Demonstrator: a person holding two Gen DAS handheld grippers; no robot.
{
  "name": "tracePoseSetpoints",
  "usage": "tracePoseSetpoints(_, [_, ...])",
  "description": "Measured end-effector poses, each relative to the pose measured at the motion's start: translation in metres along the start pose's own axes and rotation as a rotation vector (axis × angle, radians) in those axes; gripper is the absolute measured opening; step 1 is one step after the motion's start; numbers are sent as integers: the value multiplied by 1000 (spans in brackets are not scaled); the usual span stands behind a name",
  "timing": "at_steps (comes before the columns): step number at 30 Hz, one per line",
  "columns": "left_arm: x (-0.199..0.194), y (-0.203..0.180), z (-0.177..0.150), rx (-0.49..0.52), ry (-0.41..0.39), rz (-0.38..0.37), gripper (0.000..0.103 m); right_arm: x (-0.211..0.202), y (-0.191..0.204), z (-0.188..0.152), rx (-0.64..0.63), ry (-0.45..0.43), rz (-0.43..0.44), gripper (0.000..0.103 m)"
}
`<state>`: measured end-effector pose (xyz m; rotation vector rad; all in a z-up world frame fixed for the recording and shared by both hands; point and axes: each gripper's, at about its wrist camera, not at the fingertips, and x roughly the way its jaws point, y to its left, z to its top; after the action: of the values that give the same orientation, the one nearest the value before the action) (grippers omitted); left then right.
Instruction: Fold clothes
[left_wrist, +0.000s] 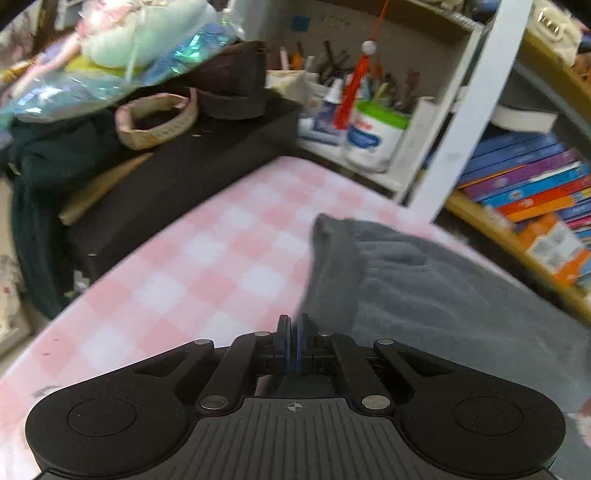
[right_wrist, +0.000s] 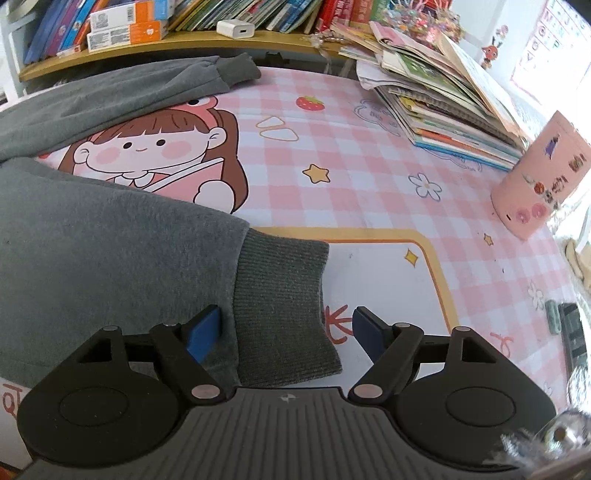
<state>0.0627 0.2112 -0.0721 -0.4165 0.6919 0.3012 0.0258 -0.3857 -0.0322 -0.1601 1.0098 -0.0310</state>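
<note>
Sweatshirt (right_wrist: 92, 258) lay on the table (right_wrist: 369, 155), its ribbed cuff (right_wrist: 280, 306) between the right gripper's (right_wrist: 288, 332) spread fingers, sleeve running leftward. Left gripper (left_wrist: 294, 332) fingers were together, apparently pinching the blurred fabric edge.

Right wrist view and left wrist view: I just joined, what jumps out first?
The grey fleece garment sprawls over the pink checked cartoon tablecloth, its ribbed cuff lying between the open right gripper fingers. The left gripper looks pinched shut at the grey fabric's edge. A leaning pile of picture books sits at the far right.
</note>
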Motion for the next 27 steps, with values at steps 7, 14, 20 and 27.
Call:
tracePoseSetpoints(7, [-47,12,2,-12,-117,-83,6,1,-3,-3,31,-5,7,77])
tracePoseSetpoints(14, [-50,0,-24,36,31,-254,6,2,-1,-1,20,-10,0,78])
tracePoseSetpoints(20, [-37,29,-39,-140,60,-194,3,1,0,-1,16,-11,0,78])
tracePoseSetpoints(27, [-43,26,-43,-126,79,-187,3,7,0,5,-18,-53,-50,81])
